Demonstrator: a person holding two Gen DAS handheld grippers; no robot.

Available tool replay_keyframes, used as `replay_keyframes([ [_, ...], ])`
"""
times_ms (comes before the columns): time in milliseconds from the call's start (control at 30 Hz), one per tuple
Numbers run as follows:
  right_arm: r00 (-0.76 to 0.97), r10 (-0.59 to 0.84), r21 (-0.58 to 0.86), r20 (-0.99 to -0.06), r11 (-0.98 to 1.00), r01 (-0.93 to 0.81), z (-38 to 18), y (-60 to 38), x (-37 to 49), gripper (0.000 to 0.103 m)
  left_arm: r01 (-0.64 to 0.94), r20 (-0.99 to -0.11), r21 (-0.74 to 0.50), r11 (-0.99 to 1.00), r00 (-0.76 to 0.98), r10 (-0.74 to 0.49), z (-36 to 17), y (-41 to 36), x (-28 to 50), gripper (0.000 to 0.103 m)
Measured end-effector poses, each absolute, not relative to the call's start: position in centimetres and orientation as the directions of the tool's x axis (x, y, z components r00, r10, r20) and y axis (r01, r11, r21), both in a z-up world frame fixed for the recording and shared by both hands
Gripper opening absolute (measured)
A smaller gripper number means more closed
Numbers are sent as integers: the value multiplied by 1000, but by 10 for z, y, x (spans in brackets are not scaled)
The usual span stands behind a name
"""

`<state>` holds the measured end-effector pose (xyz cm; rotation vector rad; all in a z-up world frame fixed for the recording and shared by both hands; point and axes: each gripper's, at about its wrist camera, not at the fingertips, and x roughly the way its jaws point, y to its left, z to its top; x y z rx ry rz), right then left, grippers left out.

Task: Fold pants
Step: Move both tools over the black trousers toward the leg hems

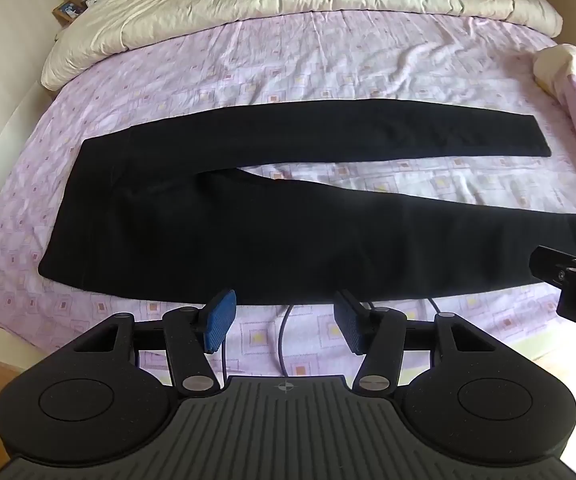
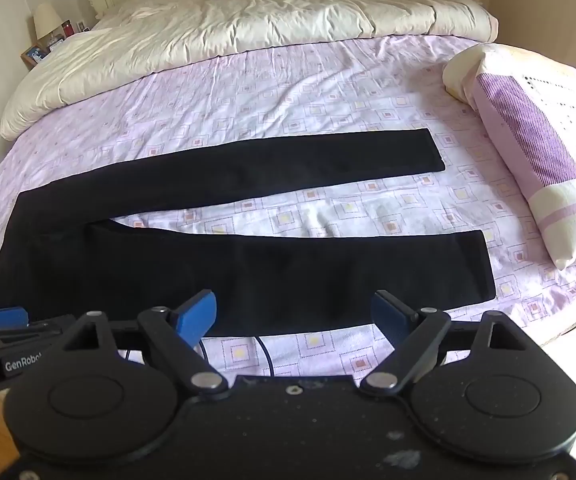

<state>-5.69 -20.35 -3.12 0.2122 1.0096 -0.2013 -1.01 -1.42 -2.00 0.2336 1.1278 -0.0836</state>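
I had the black pants [image 1: 247, 216] as my landmark: they lay flat on the bed [image 1: 328, 64], on its lilac patterned sheet, waistband to the left and the 2 legs running right, splayed so that a wedge of sheet showed between them. Nothing had been folded over, so I judged the task stood at its first step, the approach before any grasp.

My left gripper [image 1: 283, 328] hovered just short of the pants' near edge, roughly below the crotch, its blue-padded fingers [image 1: 220, 326] spread wide and holding nothing. A dark cable [image 1: 283, 336] lay on the sheet between them, coming out from under the near edge.

To the right of that, my right gripper [image 2: 294, 318] sat just short of the same edge, over the near leg, its fingers [image 2: 197, 316] also wide apart and empty.

Beyond the leg cuffs lay a purple-striped pillow [image 2: 528, 136]; behind the pants was a bunched cream duvet [image 2: 247, 12].

As I read it, the next move called for pinching the near leg at 2 spots along that edge and carrying it over the far leg, keeping clear of the cable.
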Motion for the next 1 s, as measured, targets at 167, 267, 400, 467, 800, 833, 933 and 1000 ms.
replay_keyframes([
  [167, 514, -68, 85, -855, 960, 267, -32, -204, -54, 89, 175, -905, 144, 974, 421, 58, -22, -13, -9, 53],
  [267, 523, -67, 87, -850, 960, 265, -32, -205, -55, 89, 172, -907, 141, 975, 417, 58, -22, -13, -8, 53],
  [400, 528, -65, 89, -847, 961, 261, -32, -205, -51, 89, 171, -908, 140, 975, 415, 58, -23, -14, -8, 53],
  [467, 529, -64, 90, -846, 962, 259, -30, -205, -50, 89, 170, -909, 140, 976, 413, 58, -23, -13, -7, 53],
  [800, 558, -137, 14, -818, 966, 258, -22, -203, -51, 89, 140, -913, 134, 981, 401, 67, -23, -8, -9, 53],
  [833, 561, -146, 2, -815, 967, 255, -22, -203, -51, 89, 136, -914, 133, 982, 401, 68, -22, -8, -9, 53],
  [933, 588, -136, 7, -797, 972, 235, -20, -204, -54, 89, 132, -914, 127, 983, 401, 64, -22, -7, -13, 53],
  [1000, 605, -138, 16, -784, 970, 242, -19, -204, -56, 90, 130, -912, 124, 984, 405, 62, -22, -5, -15, 53],
])
